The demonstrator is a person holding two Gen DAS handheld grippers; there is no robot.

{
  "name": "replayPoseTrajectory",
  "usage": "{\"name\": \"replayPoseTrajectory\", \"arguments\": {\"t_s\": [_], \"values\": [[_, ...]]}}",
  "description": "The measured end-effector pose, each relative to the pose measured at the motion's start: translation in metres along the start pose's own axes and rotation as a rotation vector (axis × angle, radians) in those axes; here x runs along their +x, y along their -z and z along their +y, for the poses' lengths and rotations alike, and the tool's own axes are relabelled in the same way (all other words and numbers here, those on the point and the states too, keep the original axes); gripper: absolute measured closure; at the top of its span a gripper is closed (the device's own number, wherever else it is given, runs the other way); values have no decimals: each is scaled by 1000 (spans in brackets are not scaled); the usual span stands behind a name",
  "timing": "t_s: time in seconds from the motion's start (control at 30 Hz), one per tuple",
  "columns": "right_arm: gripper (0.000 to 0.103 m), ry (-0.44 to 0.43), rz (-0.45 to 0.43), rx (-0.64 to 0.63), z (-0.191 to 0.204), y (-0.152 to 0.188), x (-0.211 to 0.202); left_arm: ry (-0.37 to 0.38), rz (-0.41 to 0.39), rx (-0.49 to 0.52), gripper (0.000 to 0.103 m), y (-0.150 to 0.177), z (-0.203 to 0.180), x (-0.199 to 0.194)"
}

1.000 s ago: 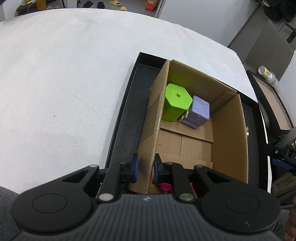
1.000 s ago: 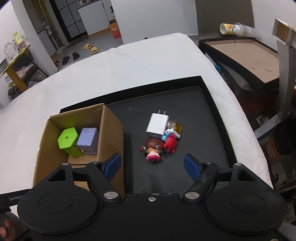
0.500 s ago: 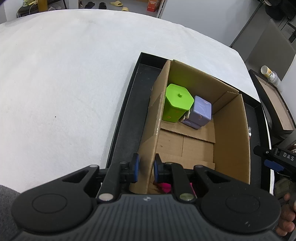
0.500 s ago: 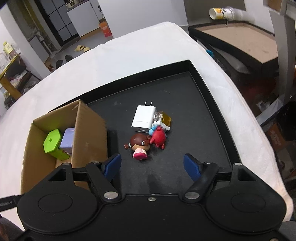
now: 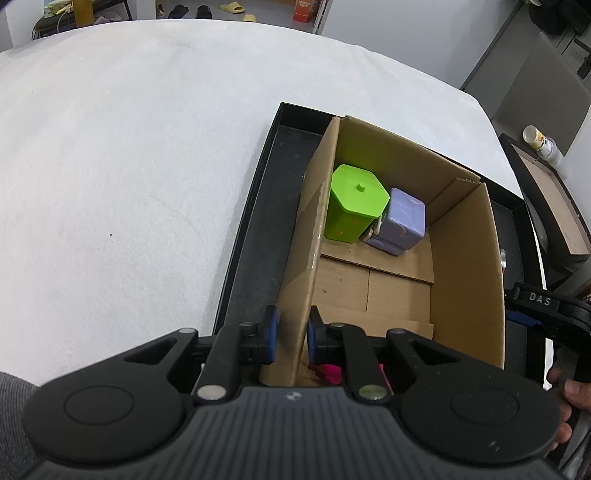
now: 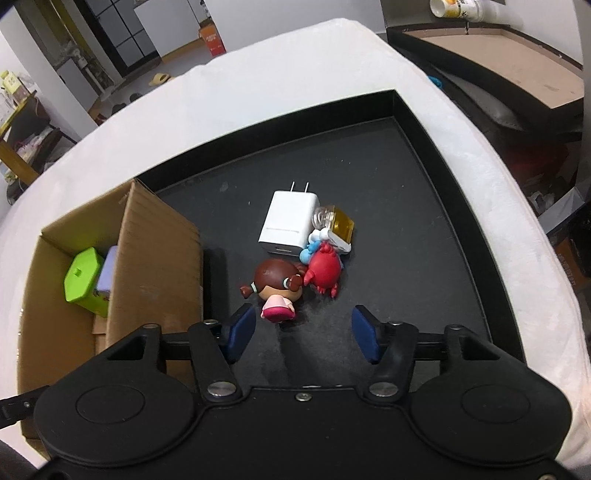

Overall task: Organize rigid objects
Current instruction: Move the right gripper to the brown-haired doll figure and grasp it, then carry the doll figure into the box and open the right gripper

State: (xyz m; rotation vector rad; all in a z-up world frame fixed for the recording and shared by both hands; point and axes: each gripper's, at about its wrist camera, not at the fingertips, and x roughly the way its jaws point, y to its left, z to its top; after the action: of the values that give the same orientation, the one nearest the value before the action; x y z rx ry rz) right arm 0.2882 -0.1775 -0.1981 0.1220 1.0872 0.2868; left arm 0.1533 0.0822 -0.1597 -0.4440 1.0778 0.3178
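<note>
Your left tool (image 5: pixel 291 334) points steeply down, its jaws clamped on the cardboard box wall (image 5: pixel 310 251). Your right tool (image 6: pixel 303 334) also tilts downward, its jaws just narrowed yet apart, gripping nothing. Your right hand (image 5: pixel 567 406) grips its handle.

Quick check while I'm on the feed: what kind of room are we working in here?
Probably a lived-in home or a small studio. The black tray sits on a white padded surface, slippers lie on the floor behind it, and a cluttered side table stands by a dark cabinet.
</note>
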Motion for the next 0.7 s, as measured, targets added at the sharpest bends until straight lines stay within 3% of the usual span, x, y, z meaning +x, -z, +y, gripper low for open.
{"name": "replayPoseTrajectory", "arguments": {"t_s": [0.2, 0.3, 0.4, 0.43, 0.7], "values": [[49, 4, 13, -21, 7, -3, 9, 0, 0, 0, 88, 0, 0, 0], [55, 7, 27, -34, 11, -3, 13, 0, 0, 0, 88, 0, 0, 0], [70, 6, 36, -35, 13, -4, 16, 1, 0, -1, 88, 0, 0, 0], [81, 1, 45, -33, 12, -3, 16, 2, 0, -1, 88, 0, 0, 0], [81, -12, 47, -5, 1, 6, 1, 2, -2, -1, 88, 0, 0, 0]]}}
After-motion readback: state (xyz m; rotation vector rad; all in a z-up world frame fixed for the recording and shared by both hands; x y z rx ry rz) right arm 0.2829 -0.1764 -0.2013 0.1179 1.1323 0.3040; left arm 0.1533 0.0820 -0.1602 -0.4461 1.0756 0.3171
